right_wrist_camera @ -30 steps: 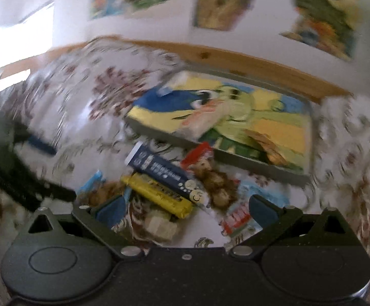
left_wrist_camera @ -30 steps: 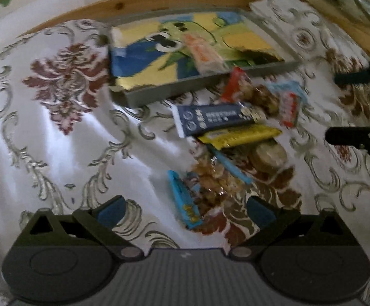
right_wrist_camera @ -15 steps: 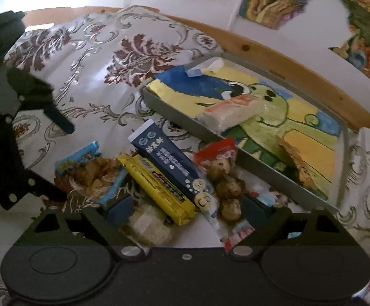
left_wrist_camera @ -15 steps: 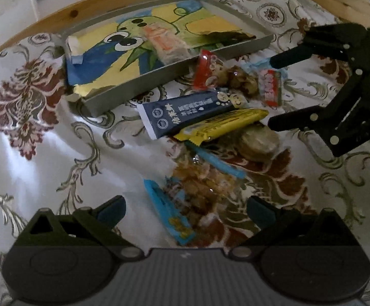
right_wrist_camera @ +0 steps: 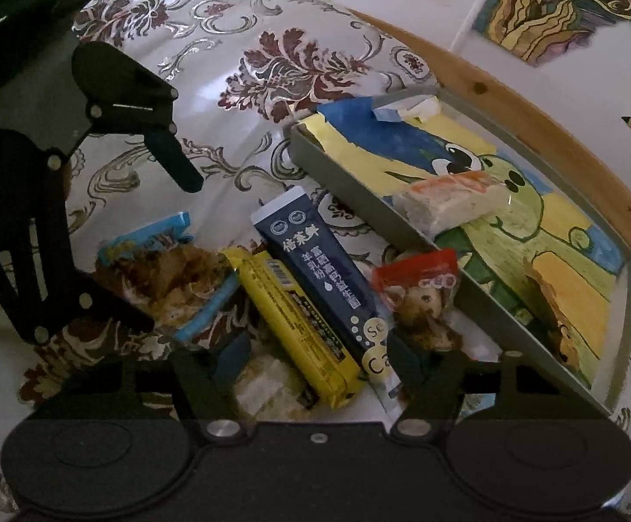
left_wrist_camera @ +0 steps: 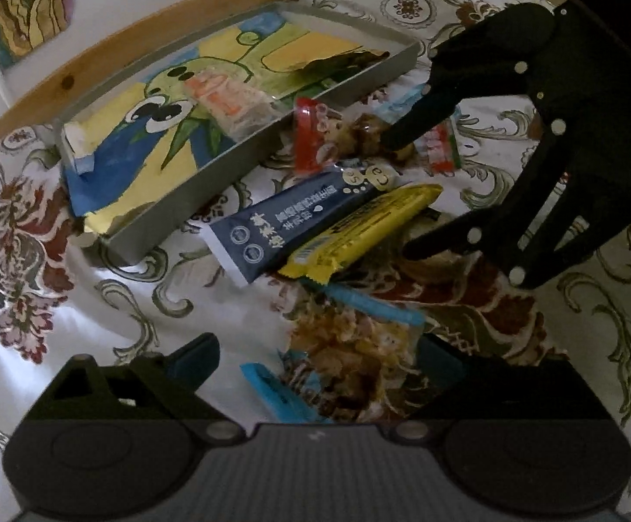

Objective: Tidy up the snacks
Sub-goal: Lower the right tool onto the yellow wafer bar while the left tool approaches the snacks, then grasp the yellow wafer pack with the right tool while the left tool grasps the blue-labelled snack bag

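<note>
A pile of snacks lies on the patterned cloth in front of a grey tray (left_wrist_camera: 211,182) (right_wrist_camera: 359,200): a dark blue stick pack (left_wrist_camera: 298,222) (right_wrist_camera: 320,269), a yellow bar (left_wrist_camera: 363,226) (right_wrist_camera: 298,326), a red-topped bag of brown sweets (left_wrist_camera: 320,135) (right_wrist_camera: 420,282) and a blue-edged bag of brown crisps (left_wrist_camera: 350,356) (right_wrist_camera: 163,269). My left gripper (left_wrist_camera: 315,361) (right_wrist_camera: 172,252) is open around the crisp bag. My right gripper (right_wrist_camera: 315,352) (left_wrist_camera: 402,195) is open, its fingers straddling the ends of the yellow bar and blue pack.
The tray holds a cartoon-printed liner, a clear-wrapped white and orange snack (left_wrist_camera: 228,95) (right_wrist_camera: 450,200) and a brown snack (right_wrist_camera: 555,304) at its right end. A wooden rail (left_wrist_camera: 119,61) and a wall with pictures lie behind the tray. A small red-and-white packet (left_wrist_camera: 437,148) lies beyond the pile.
Both grippers have moved in closer to the pile. The right gripper has come down over the yellow bar and blue pack; the left now straddles the crisp bag.
</note>
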Demonstrator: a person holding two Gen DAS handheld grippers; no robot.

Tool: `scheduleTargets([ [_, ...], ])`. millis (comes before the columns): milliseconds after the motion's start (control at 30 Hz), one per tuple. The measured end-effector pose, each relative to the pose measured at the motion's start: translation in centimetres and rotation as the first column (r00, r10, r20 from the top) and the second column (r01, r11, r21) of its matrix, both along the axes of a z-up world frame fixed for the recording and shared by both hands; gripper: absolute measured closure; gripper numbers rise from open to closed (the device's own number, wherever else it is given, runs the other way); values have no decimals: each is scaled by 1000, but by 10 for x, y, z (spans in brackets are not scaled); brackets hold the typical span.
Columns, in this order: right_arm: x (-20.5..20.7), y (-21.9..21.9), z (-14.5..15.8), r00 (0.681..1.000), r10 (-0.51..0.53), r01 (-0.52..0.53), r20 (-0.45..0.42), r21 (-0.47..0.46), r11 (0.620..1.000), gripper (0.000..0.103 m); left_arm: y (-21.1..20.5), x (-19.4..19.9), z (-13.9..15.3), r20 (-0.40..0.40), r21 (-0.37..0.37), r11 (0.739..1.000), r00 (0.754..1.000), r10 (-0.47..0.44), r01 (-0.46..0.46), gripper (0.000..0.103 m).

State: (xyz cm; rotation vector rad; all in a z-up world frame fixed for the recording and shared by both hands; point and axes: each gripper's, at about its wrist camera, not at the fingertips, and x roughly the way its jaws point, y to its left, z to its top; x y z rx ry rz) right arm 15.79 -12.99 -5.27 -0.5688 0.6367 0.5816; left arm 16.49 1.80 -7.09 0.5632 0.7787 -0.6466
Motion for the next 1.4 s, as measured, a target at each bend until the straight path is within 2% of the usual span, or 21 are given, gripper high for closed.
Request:
scheduleTargets([
  [267, 6, 14, -9, 999, 39, -39, 6, -31, 999, 33, -3, -3, -3, -24, 28, 998, 998, -55, 56, 12],
  [500, 10, 19, -17, 999, 48, -48, -9, -51, 998, 63, 0, -2, -7, -47, 65, 996, 997, -65, 68, 32],
  [633, 12, 17, -17, 999, 31, -31, -21, -37, 999, 73, 4, 1, -2, -76, 48, 997, 996, -49, 53, 38],
  [700, 12, 17, -15, 1000, 25, -25, -18, -29, 999, 75, 5, 1, 2, -90, 28, 999, 996, -24, 27, 40],
  [800, 12, 17, -14, 1000, 18, -18, -16, -30, 999, 78, 8, 7, 7, -154, -24, 998, 987, 49, -53, 42],
  [933, 9, 16, -10, 1000, 16, -16, -9, -28, 999, 81, 16, 18, 13, -280, -104, 976, 947, 157, -193, 42],
  [1033, 7, 12, -4, 1000, -1, 1, -20, -6, 1000, 83, 19, 22, 14, -321, -123, 959, 925, 204, -255, 41],
  [1133, 6, 5, 5, 999, -23, 24, -27, 37, 999, 86, 16, 22, 11, -315, -103, 959, 923, 221, -264, 33],
  [1267, 8, -5, 18, 997, -67, 71, -47, 112, 991, 89, 5, 21, 1, -282, -49, 965, 930, 235, -259, 32],
  [1300, 7, -8, 21, 996, -74, 80, -51, 126, 989, 89, 2, 20, 1, -272, -40, 965, 932, 239, -259, 34],
  [1333, 6, -10, 23, 995, -81, 88, -52, 137, 987, 90, 1, 19, 2, -265, -37, 965, 934, 241, -260, 42],
  [1400, 4, -13, 27, 994, -92, 99, -54, 149, 984, 90, 0, 18, 4, -258, -37, 965, 935, 243, -261, 49],
])
